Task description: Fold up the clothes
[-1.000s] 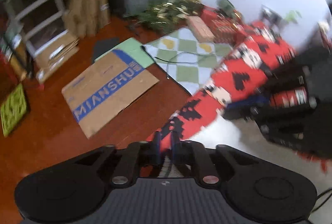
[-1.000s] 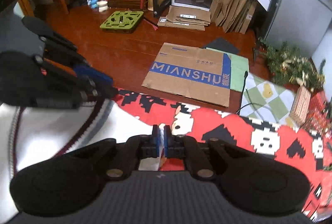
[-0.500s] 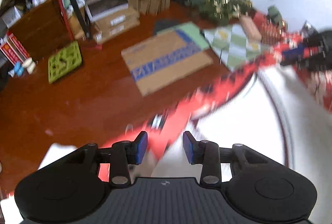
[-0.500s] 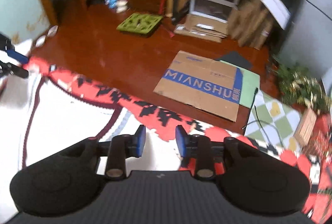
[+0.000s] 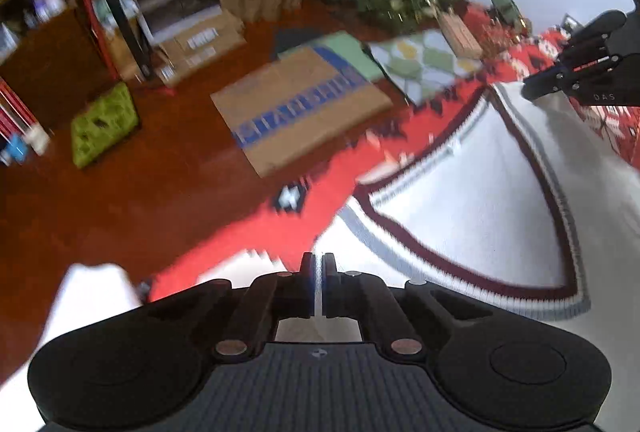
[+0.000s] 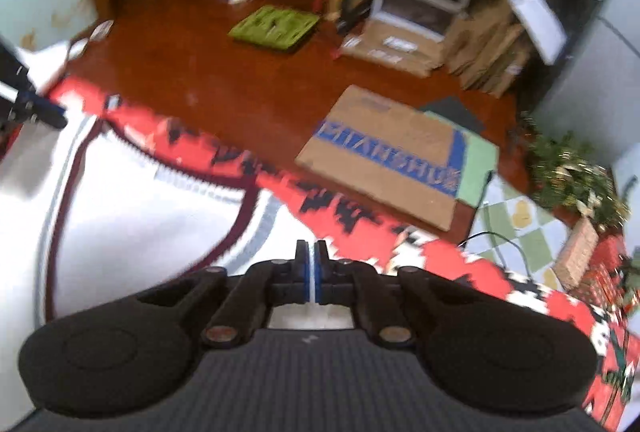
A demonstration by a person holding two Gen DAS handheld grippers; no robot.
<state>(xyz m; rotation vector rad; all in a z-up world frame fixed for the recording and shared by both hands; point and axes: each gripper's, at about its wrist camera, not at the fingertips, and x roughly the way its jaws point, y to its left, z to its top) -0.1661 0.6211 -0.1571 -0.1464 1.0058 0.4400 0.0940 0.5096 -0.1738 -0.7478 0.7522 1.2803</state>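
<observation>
Both grippers have closed again since half a second ago, when their jaws stood apart over the cloth. Nearest the left camera, the left gripper (image 5: 318,274) has its jaws pressed almost together with a thin strip of white showing between them; it looks like a pinch on the sweater (image 5: 472,200), though blur keeps me from being sure. The right gripper (image 6: 311,264) is likewise nearly shut, a sliver of white in the gap, and the same doubt holds.

By my reading, the two grips sit at opposite sides of the garment so that it can be lifted or drawn flat for a fold. The sweater lies spread on the red blanket (image 5: 248,232), white with a maroon and grey border. In the left view it runs ahead and to the right of the jaws, reaching toward the right gripper, seen far off at the right edge. In the right view it stretches ahead and to the left, with the left gripper at its far left end.

Beyond the blanket's edge is wooden floor (image 6: 240,88), with a flattened cardboard box (image 6: 384,152) lying on it.
</observation>
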